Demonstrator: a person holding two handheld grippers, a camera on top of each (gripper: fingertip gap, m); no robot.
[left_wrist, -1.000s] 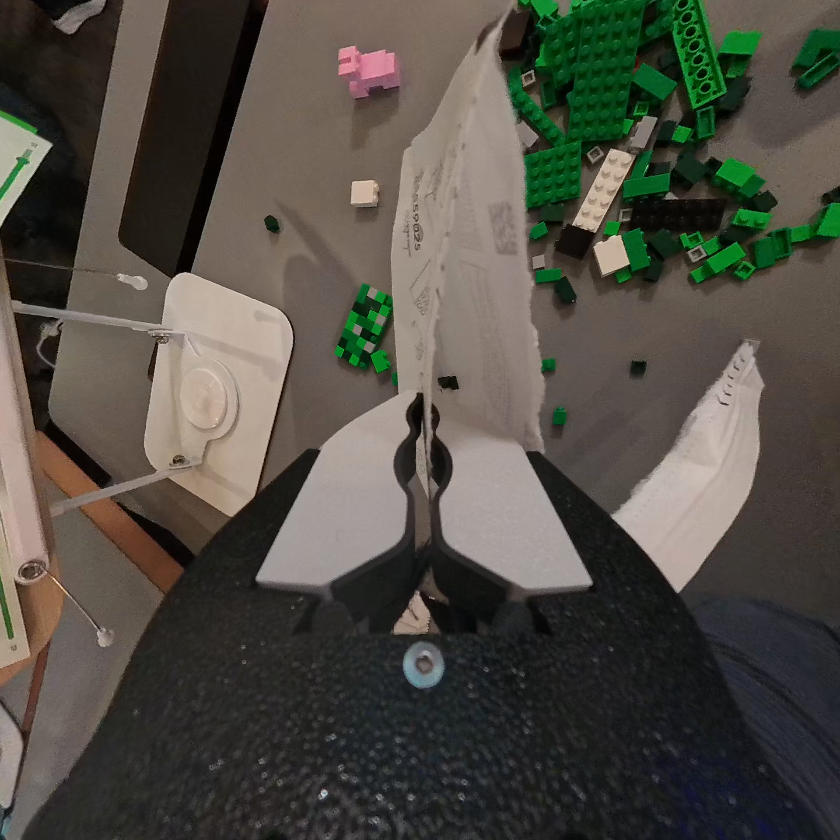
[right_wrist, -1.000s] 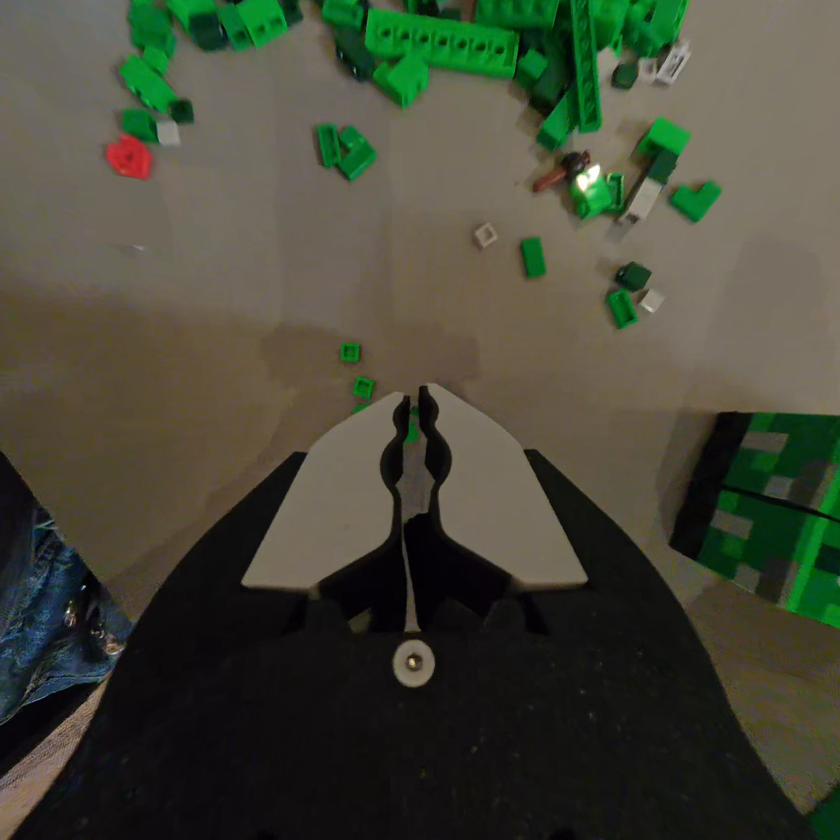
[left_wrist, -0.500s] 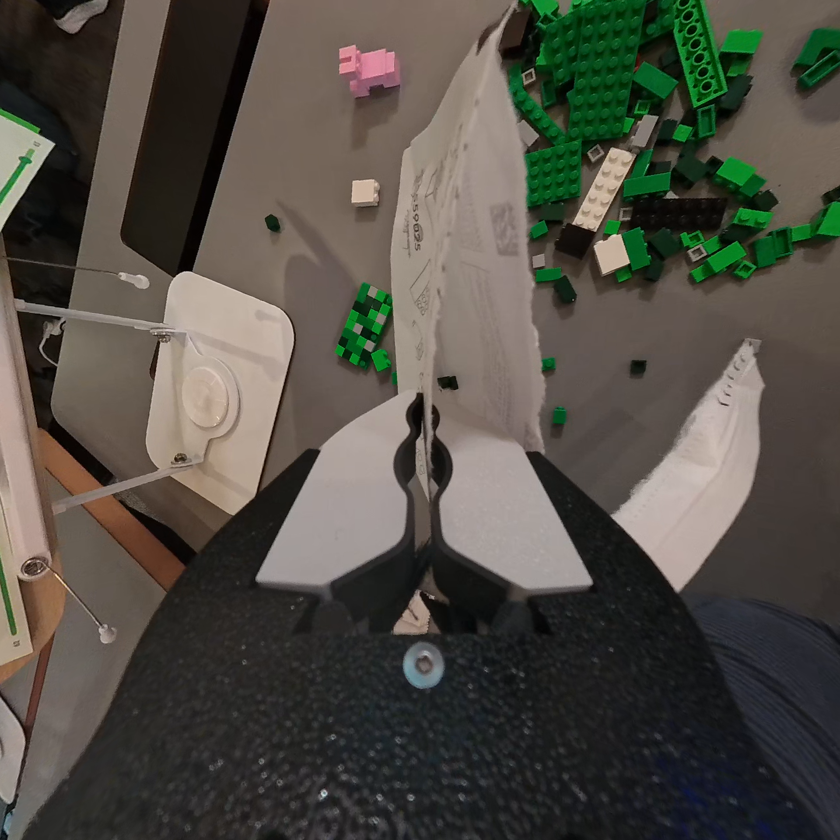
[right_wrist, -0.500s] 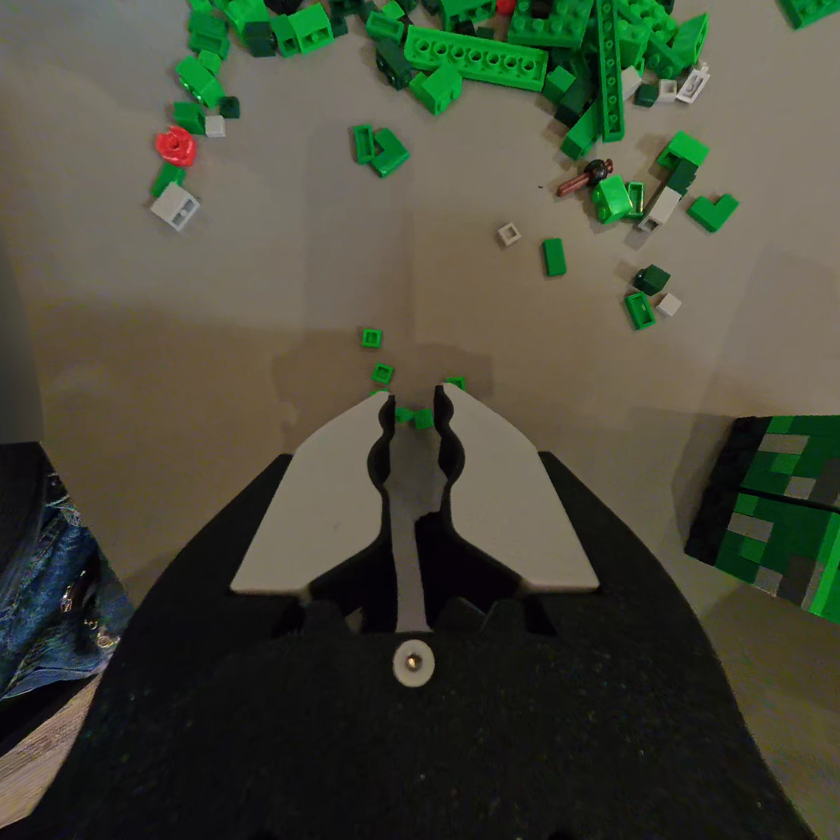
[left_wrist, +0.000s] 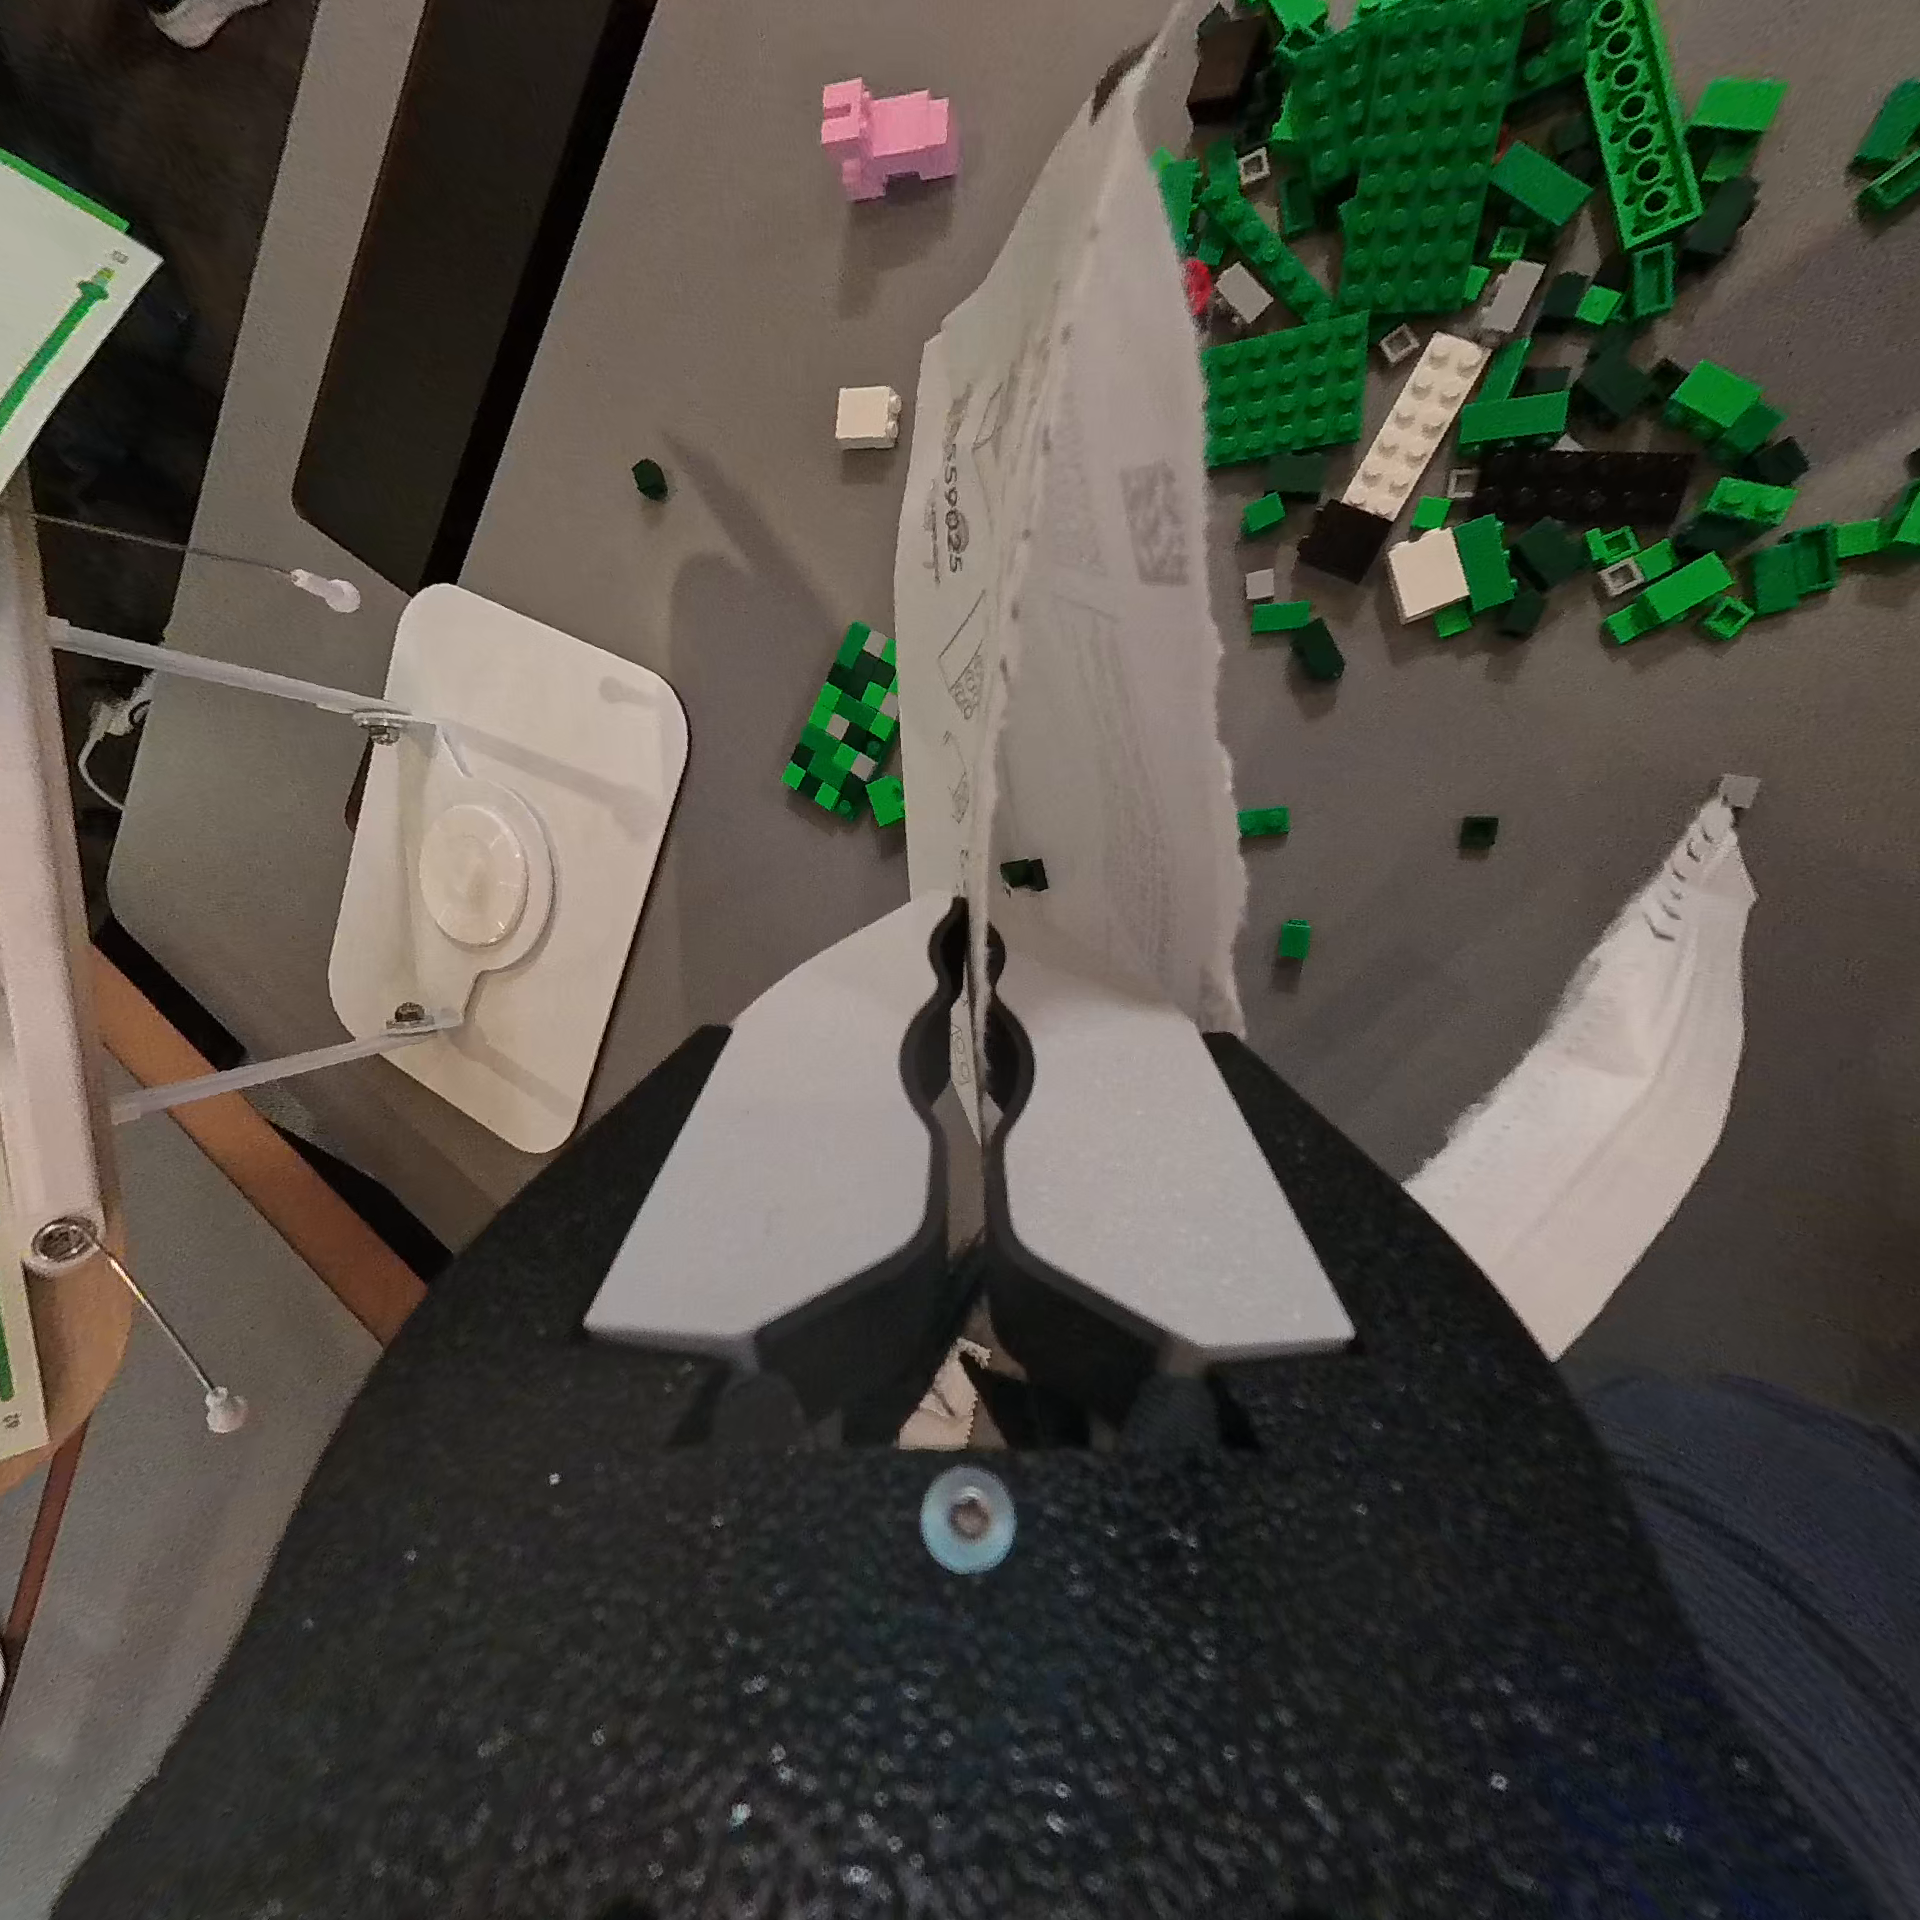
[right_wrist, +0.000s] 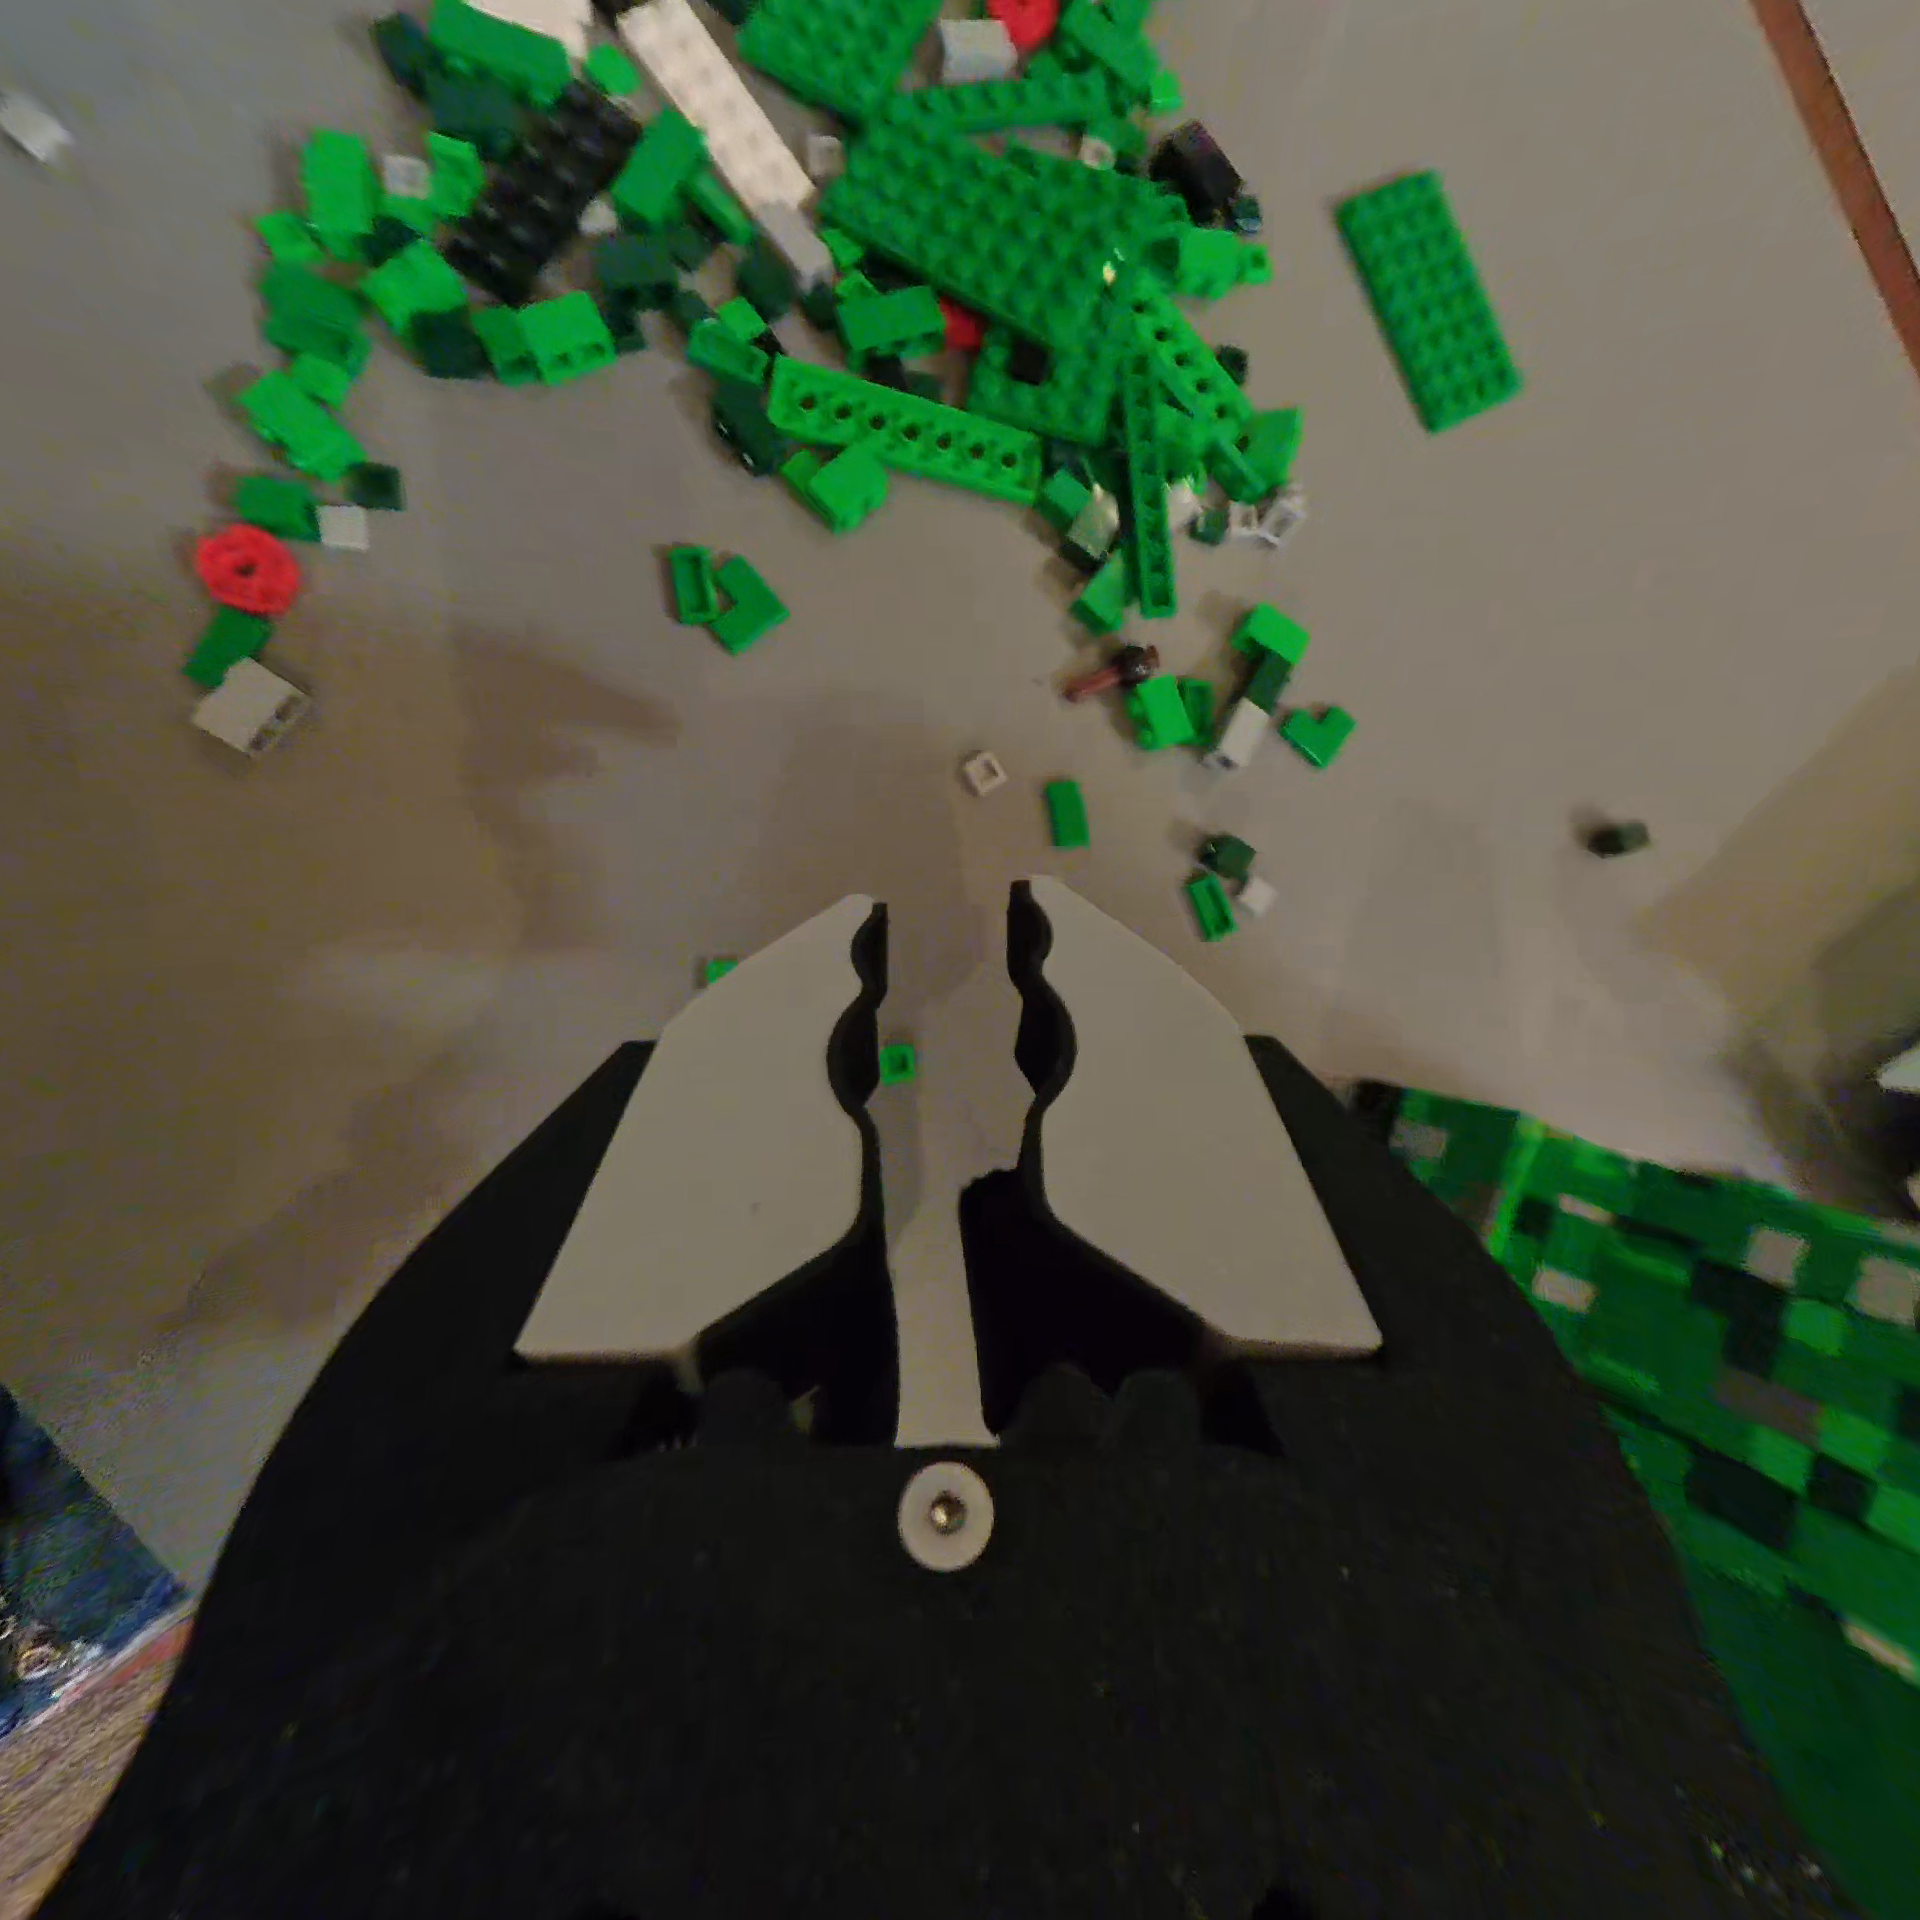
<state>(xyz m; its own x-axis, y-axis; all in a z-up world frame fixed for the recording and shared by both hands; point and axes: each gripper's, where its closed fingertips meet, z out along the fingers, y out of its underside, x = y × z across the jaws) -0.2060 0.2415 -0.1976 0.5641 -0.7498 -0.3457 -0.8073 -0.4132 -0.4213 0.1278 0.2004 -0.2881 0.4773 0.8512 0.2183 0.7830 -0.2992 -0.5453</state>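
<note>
On the table, far left: we see a white stand.
Left claw: we pinch a torn paper bag, light, limp, tearable; best gripped near its edge.
Right claw: narrowly parted, empty, above scattered green bricks.

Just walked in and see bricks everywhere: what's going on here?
A person holds a tool in each hand over a grey table. The left tool is shut on a torn paper bag, held up above the bricks. The right tool is open and empty, above a small green brick, near the brick pile.
</note>
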